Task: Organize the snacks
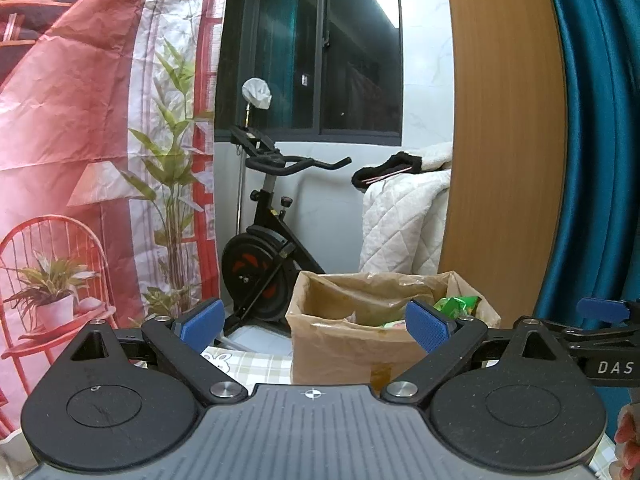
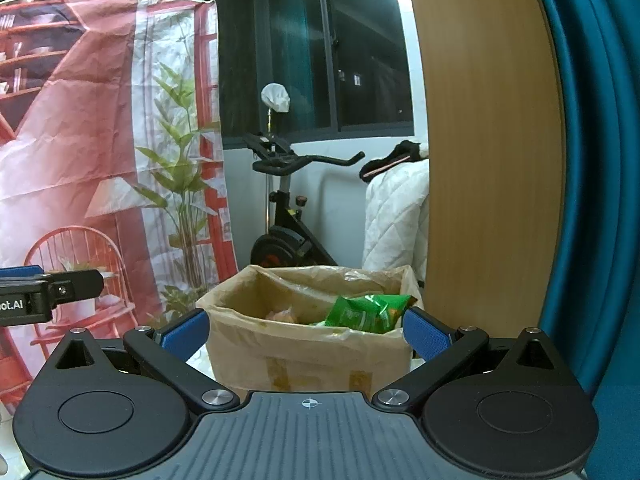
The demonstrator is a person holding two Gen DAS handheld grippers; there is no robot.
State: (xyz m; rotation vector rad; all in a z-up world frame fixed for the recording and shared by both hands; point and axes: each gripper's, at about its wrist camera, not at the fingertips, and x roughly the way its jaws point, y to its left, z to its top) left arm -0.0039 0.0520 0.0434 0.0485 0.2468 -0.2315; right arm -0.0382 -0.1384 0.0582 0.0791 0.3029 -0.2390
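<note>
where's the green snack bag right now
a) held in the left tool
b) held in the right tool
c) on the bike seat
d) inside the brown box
d: the green bag sits inside the brown box, poking above its rim, while the left tool and right tool are both open and hold nothing.

"DAS" on right tongs (image 1: 600,320); "ot.AI" on left tongs (image 2: 24,292).
</note>
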